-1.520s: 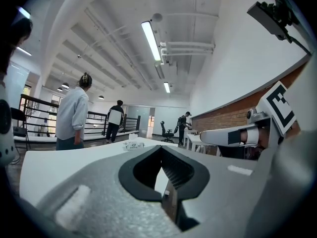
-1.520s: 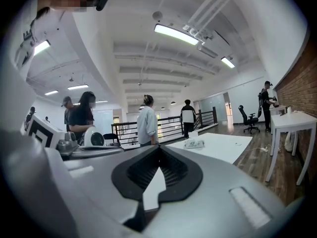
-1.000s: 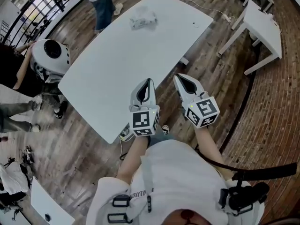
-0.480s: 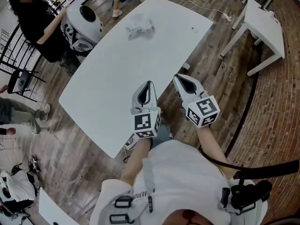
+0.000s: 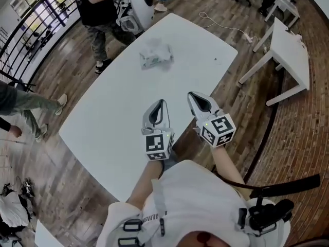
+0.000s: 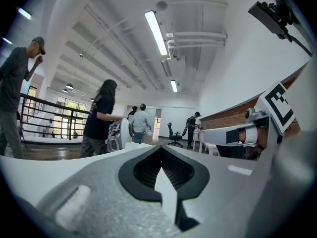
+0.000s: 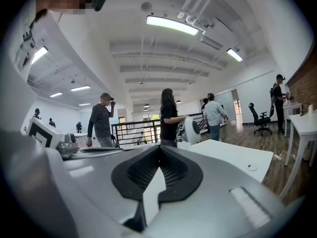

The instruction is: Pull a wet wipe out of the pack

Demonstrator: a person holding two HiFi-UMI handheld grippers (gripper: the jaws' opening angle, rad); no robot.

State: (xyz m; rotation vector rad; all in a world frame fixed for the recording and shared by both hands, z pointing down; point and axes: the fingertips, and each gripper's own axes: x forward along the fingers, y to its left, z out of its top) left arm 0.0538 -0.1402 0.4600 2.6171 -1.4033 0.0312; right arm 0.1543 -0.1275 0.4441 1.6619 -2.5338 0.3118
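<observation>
Both tongs are closed and empty: the left tongs (image 5: 162,104) and the right tongs (image 5: 192,95) are held side by side at the lower centre of the head view, tips over the white table (image 5: 113,112), and each one's own view shows its jaws pressed together with nothing between them. The wet wipe pack (image 5: 156,56) lies on the table toward the upper centre, well apart from both tongs. A person (image 5: 97,14) stands beyond the table's far end, upper left.
</observation>
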